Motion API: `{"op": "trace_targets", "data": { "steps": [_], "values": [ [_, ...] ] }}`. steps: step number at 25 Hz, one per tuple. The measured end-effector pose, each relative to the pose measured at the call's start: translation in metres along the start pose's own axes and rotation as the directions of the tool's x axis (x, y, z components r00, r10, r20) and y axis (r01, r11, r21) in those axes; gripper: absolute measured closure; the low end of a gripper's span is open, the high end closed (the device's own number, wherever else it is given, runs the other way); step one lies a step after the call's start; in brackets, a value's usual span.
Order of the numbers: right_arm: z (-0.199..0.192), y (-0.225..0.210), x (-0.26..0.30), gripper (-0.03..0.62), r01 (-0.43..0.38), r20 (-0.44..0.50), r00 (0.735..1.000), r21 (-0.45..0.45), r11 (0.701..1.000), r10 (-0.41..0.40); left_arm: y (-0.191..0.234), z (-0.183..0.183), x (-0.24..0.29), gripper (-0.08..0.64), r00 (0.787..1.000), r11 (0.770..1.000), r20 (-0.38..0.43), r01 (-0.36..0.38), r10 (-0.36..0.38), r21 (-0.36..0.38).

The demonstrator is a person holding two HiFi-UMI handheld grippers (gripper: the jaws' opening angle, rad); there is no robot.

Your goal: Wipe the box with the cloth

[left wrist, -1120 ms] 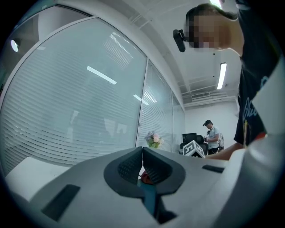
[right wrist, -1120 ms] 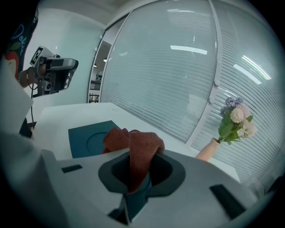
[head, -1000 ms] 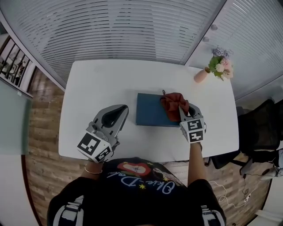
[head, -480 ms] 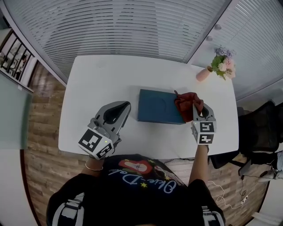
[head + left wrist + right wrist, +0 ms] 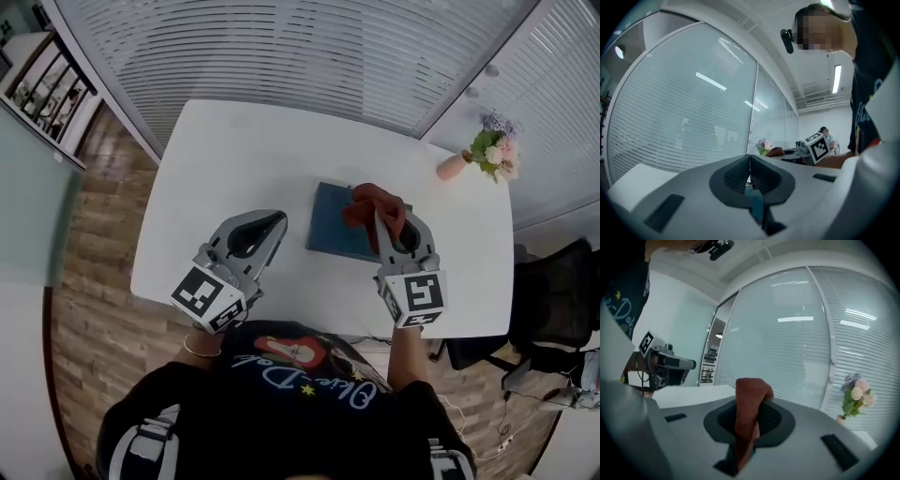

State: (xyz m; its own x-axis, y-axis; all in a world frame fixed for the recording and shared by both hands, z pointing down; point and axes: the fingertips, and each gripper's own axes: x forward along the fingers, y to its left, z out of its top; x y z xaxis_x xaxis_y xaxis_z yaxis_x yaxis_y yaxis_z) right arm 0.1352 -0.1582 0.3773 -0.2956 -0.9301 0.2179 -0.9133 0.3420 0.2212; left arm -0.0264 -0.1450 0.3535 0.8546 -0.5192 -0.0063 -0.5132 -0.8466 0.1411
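Two grippers hover over the white table (image 5: 216,159). The left gripper (image 5: 275,221) has its jaws pressed together on nothing, and the blue box (image 5: 330,230) lies just right of their tips. The right gripper (image 5: 389,223) clenches the red cloth (image 5: 373,202), which bunches up past its jaw tips and hangs down between them, above the box's right part; whether cloth touches box cannot be told. Beyond these jaws, to their right, stands a pink vase of flowers (image 5: 492,155).
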Motion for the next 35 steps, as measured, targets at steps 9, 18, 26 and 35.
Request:
{"op": "trace_targets", "data": {
  "steps": [9, 18, 26, 35],
  "values": [
    [0.0, 0.098, 0.041, 0.549, -0.228, 0.059, 0.973, 0.125, 0.966, 0.222, 0.008, -0.002, -0.018, 0.555, 0.999, 0.999, -0.007, -0.054, 0.054, -0.007],
    [-0.089, 0.05, 0.03, 0.549, -0.03, -0.159, 0.986, 0.108, 0.994, 0.047, 0.004, -0.004, -0.014, 0.555, 0.999, 1.0, -0.023, -0.029, 0.029, -0.004],
    [-0.12, 0.008, 0.001, 0.549, 0.096, -0.224, 0.972, 0.11, 0.989, -0.069, -0.01, -0.003, 0.006, 0.555, 0.999, 0.999, -0.027, 0.032, -0.032, 0.004],
    [-0.146, -0.044, -0.042, 0.549, 0.258, -0.284, 0.934, 0.122, 0.959, -0.215, -0.027, -0.007, 0.02, 0.555, 0.996, 0.996, -0.033, 0.087, -0.087, 0.002]
  ]
}}
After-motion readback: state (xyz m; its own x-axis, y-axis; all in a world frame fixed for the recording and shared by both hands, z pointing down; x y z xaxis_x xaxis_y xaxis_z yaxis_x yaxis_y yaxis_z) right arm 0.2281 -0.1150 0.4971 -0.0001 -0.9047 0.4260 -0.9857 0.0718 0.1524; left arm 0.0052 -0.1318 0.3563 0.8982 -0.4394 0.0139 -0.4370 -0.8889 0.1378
